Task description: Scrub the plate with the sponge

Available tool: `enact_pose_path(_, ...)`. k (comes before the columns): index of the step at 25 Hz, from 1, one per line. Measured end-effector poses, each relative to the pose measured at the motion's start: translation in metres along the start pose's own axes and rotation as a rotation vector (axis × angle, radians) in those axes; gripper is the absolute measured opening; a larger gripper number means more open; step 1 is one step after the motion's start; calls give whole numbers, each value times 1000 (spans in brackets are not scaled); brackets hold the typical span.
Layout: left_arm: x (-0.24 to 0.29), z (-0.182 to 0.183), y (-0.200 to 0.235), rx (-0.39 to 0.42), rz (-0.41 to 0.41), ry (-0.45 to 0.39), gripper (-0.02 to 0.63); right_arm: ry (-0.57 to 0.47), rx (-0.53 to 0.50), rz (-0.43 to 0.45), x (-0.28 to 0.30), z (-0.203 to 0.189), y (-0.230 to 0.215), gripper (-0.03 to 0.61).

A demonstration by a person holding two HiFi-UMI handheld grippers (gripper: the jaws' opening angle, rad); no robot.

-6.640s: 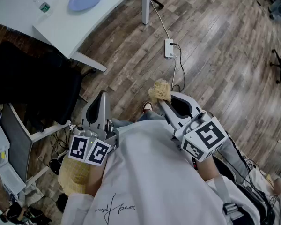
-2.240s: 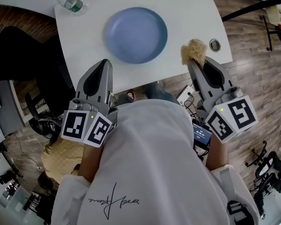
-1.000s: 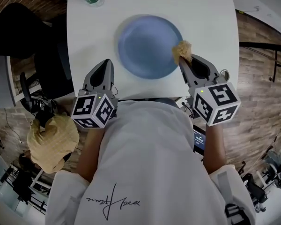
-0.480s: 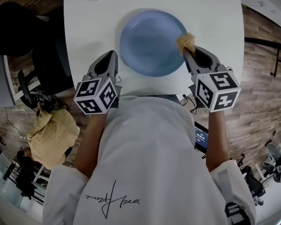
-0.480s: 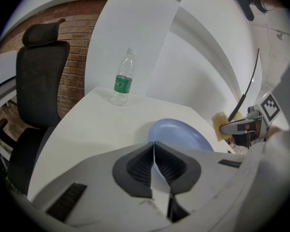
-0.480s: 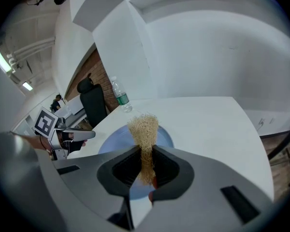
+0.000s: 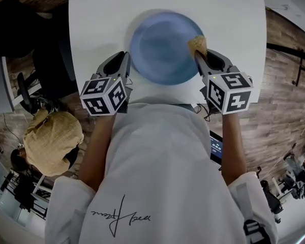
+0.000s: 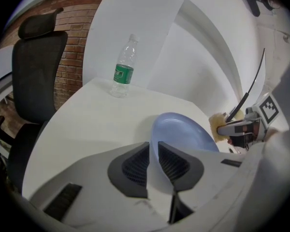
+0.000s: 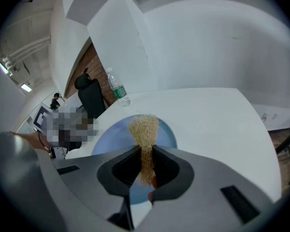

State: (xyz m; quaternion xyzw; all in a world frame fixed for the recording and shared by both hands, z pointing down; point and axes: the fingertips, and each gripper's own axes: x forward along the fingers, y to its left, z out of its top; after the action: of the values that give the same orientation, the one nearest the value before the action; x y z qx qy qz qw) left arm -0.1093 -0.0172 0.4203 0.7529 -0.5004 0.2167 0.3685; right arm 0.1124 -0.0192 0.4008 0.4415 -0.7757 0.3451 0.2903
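2 grippers flank the blue plate (image 7: pixel 162 47) on a white table (image 7: pixel 234 14).
Left gripper (image 7: pixel 123 56) jaws are opening, the plate's left rim between them; right gripper (image 7: pixel 198 53) clamps the fibrous sponge (image 7: pixel 196 43) at its right rim. Water bottle (image 8: pixel 123 69): green label, unreadable.

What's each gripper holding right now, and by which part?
Right hand-held gripper clamps the sponge by one end. Left hand-held gripper: jaws opening with the rim of the plate between them, not clamped.
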Motion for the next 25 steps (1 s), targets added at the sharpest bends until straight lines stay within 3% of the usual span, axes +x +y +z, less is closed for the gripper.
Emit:
enact_pose_path(4, 8, -7, 4, -26, -7, 39, 118, 17, -2, 3, 8, 0, -2, 43)
enact_pose_path(15, 18, -17, 4, -21, -19, 84, 120, 62, -7, 2, 21, -8, -2, 43)
enact_pose_path(25, 26, -20, -1, -24, -49, 100, 120, 163, -8, -77, 31, -28, -12, 43)
